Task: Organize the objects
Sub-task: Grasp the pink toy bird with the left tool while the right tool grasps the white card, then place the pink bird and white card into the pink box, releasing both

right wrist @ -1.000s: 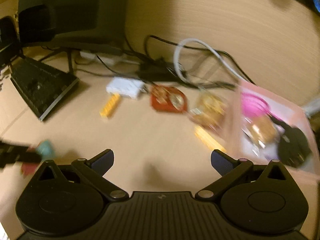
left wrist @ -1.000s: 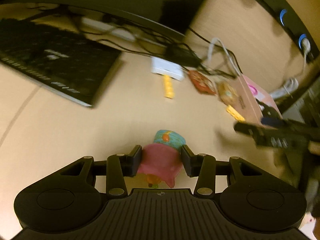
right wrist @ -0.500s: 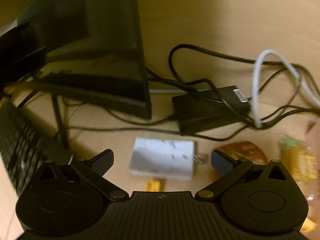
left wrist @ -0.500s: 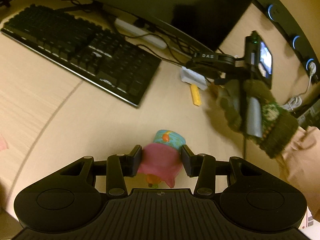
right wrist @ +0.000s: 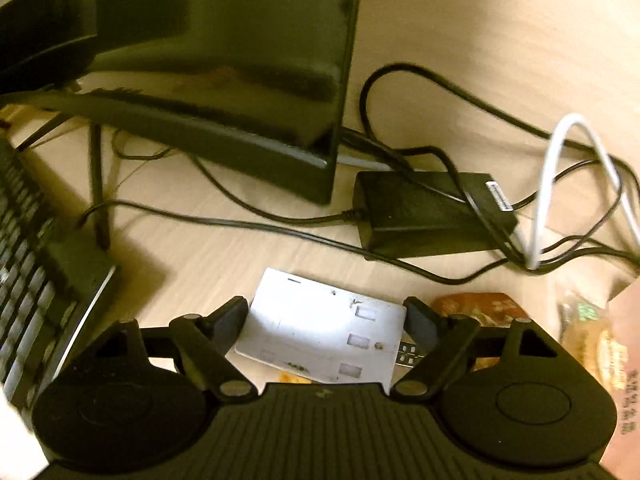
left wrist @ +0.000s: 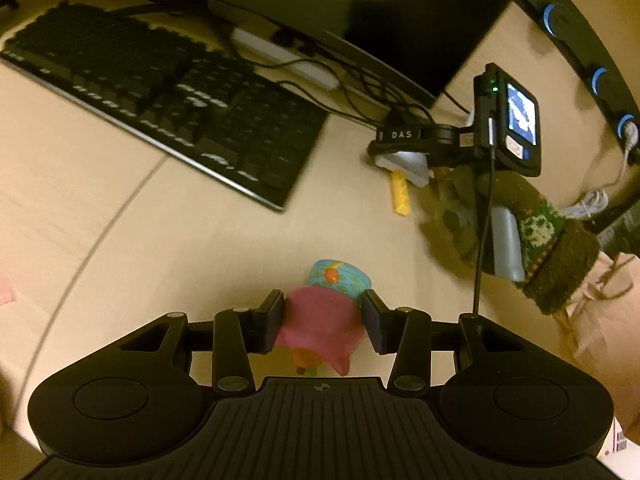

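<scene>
A pink toy (left wrist: 320,320) with a blue top is held tight between the two pads of the left gripper (left wrist: 323,322), so the gap there is narrow and filled by the toy. The toy is seen low in the middle of the left wrist view, just above the pale wooden desk (left wrist: 120,216). A black keyboard (left wrist: 168,100) is laid across the desk at about 10 o'clock from the toy. A small yellow block (left wrist: 400,199) is found at about 1 o'clock from the toy, well apart from it. Just past the block, a white box (right wrist: 320,330) is straddled by the right gripper (right wrist: 326,316). The jaws of the right gripper are being closed, and the white box is between them; the pads look very near its two ends, but a firm press cannot be told from the pictures. The right gripper is carried by a hand in a green knitted mitten (left wrist: 516,236), seen at 2 o'clock from the toy. In the right wrist view, a black power brick (right wrist: 428,216) with tangled black cords is placed at 1 o'clock from the white box, and a white cable (right wrist: 552,184) is looped up at 2 o'clock. A dark monitor (right wrist: 224,60) is stood at 11 o'clock from the box. An orange snack packet (right wrist: 476,304) is laid just beside the box at 3 o'clock.
</scene>
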Demonstrator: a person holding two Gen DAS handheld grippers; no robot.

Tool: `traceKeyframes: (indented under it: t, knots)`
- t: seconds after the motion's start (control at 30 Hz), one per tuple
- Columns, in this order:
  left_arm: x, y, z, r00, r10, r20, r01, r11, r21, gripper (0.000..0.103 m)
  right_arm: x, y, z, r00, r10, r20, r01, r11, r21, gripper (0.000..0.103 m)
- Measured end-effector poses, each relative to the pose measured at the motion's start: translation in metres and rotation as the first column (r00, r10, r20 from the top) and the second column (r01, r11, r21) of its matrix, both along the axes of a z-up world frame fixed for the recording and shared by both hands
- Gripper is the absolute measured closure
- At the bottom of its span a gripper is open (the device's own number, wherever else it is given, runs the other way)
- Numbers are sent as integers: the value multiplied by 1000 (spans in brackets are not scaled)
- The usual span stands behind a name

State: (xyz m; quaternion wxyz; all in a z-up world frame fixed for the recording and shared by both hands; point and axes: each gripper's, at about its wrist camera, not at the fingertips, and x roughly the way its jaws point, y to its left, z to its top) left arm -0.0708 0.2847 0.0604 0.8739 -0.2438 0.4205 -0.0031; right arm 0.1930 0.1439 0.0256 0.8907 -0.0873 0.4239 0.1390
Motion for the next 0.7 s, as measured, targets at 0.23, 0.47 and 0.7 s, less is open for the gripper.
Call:
traceKeyframes:
  t: [0.23,0.47,0.7]
  knots:
    - [17,-41,0,995,-100,-5,100,995,8,56,-68,-43,40,996,58,73,-61,997,39,19]
    - [30,-102,1,973,-233,-7,233,972,15,56,-147,-121,56,994,-7,107,3,999,41,19]
    - [43,-168,-3,922,-388,-3,387,921,36,56,-213,-202,59,985,-152,81,153,988,-12,19]
